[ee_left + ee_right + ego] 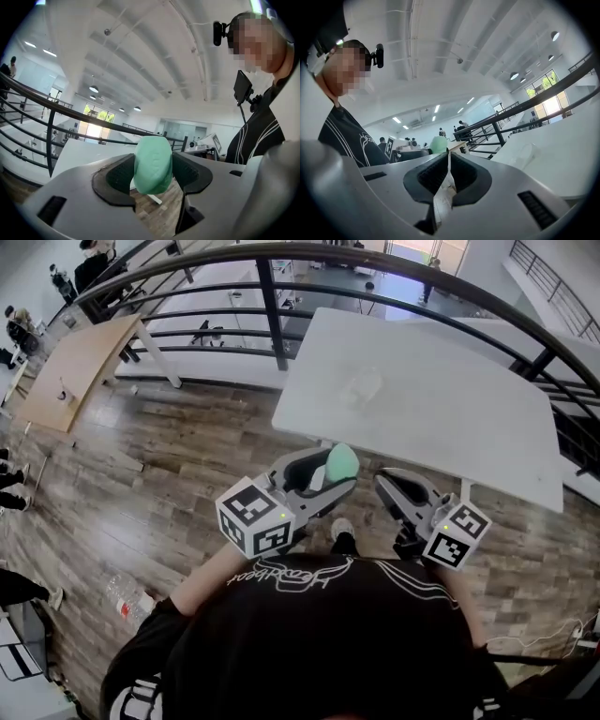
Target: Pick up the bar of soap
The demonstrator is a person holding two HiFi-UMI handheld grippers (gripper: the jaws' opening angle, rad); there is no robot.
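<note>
The bar of soap (343, 461) is pale green and oval. It stands on edge between the jaws of my left gripper (330, 474), which is shut on it and holds it in the air in front of the white table (450, 418). In the left gripper view the soap (152, 164) fills the gap between the two dark pads. My right gripper (388, 482) hovers just right of it, jaws pressed together with nothing between them. The right gripper view shows that gripper (448, 161) closed and the soap (438, 144) beyond it.
A clear, low dish-like object (364, 387) lies on the white table. A dark metal railing (272, 306) curves behind it. A wooden table (80, 362) stands far left. A plastic bottle (127, 596) lies on the wood floor by my left side.
</note>
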